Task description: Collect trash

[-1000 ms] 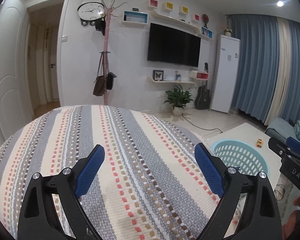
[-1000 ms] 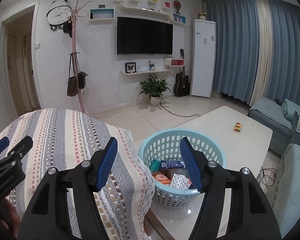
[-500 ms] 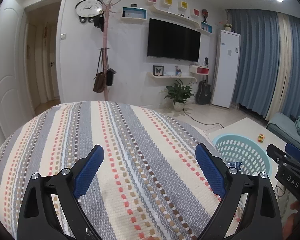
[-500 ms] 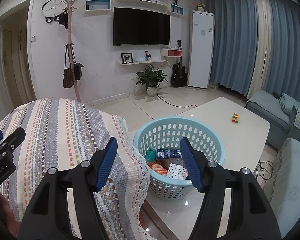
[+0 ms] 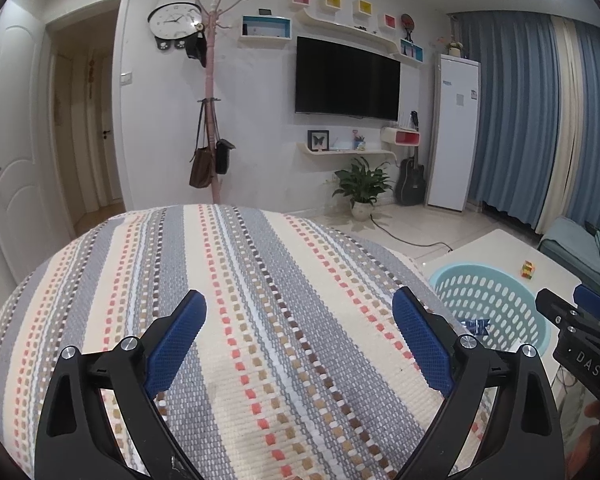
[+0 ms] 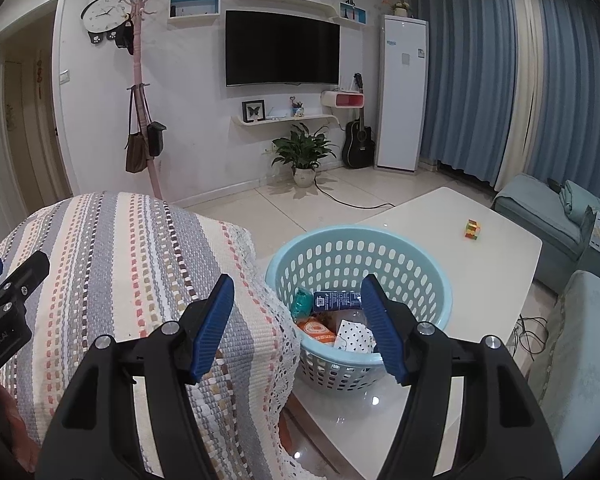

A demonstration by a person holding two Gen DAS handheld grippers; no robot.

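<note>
The left gripper (image 5: 299, 332) hangs over the woven cover (image 5: 236, 320), a coarse knit with grey, cream and red dashed stripes running away from the camera; its blue ribbed pads stand wide apart with nothing between them. Since a second ago this view has drawn back a little, so more floor and more of the basket show at its right edge.

The right gripper (image 6: 298, 320) is likewise spread and empty, its left pad over the cover's lacy edge (image 6: 260, 264), its right pad over the basket (image 6: 432, 280). The basket is round, pale blue plastic, its wall pierced with oval slots, and stands on the glossy white table (image 6: 480, 264), touching the cover's hanging edge. The trash (image 6: 332, 316) lies inside it: a blue packet with its long side across the view, a teal crumple on its left, an orange wrapper and a dotted white paper nearer the camera. The basket now sits lower and larger in this view than before. Far right, a small coloured cube (image 6: 473, 230) sits on the table, well apart from the basket.
</note>
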